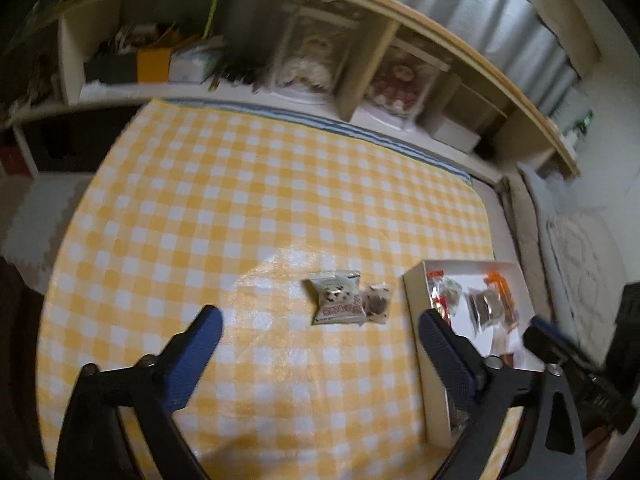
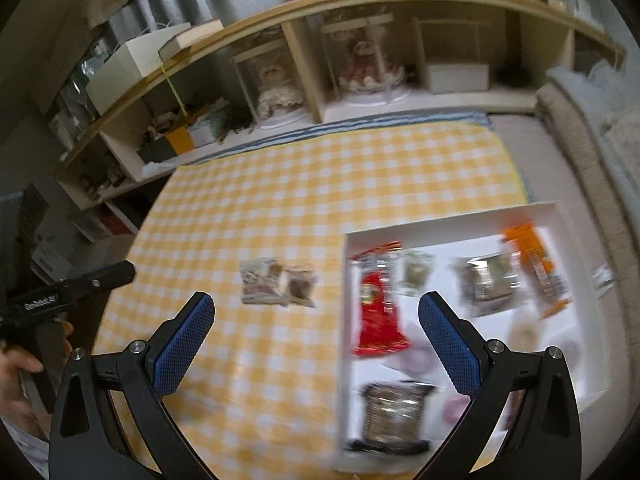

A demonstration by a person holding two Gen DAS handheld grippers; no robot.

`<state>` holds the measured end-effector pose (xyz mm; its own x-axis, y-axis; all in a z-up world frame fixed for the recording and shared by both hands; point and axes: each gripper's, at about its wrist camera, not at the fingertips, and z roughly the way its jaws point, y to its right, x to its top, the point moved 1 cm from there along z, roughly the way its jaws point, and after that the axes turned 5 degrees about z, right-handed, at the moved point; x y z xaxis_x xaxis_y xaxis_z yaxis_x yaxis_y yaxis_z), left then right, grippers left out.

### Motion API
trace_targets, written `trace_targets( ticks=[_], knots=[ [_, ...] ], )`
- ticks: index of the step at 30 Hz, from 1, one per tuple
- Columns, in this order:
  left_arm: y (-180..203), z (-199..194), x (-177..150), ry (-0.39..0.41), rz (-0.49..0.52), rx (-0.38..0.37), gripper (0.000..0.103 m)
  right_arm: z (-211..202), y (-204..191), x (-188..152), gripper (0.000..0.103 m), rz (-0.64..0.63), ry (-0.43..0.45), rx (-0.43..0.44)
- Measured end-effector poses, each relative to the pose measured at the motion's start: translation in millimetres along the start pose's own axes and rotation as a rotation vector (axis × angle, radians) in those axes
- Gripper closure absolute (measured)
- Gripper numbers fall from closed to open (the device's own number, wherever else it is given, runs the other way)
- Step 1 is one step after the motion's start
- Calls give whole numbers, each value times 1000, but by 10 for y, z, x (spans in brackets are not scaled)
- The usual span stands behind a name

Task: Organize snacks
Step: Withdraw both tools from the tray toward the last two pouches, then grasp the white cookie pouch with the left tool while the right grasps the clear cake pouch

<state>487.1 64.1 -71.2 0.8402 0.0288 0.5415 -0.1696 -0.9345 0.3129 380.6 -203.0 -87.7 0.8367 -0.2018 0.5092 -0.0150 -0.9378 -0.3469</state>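
The yellow-and-white checked cloth [image 1: 240, 208] covers the surface beneath both sets of jaws. Beyond them, at the far edge of the cloth, runs a wooden shelf unit [image 2: 304, 52]. A white box [image 2: 560, 220] of snack packets sits under the right gripper [image 2: 316, 312], whose released jaws have a red packet [image 2: 376, 320] between them, untouched. The left gripper [image 1: 320, 322] has its jaws spread wide and empty. Two loose snacks lie on the cloth just ahead of them: a cookie packet [image 1: 338, 296] and, touching its right side, a smaller brown packet [image 1: 376, 302]
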Motion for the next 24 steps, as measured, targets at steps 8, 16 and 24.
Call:
trace_targets(
  ticks=[8, 16, 24],
  knots=[
    [-339, 518, 121, -39, -99, -70, 37, 791, -76, 46, 14, 166, -112, 103],
    [-468, 1200, 104, -119, -157, -142, 40, 1511, -151, -18, 51, 170, -212, -1],
    [-590, 1682, 150, -141, -198, -177, 40, 1862, -295, -104, 56, 20, -214, -132]
  ],
)
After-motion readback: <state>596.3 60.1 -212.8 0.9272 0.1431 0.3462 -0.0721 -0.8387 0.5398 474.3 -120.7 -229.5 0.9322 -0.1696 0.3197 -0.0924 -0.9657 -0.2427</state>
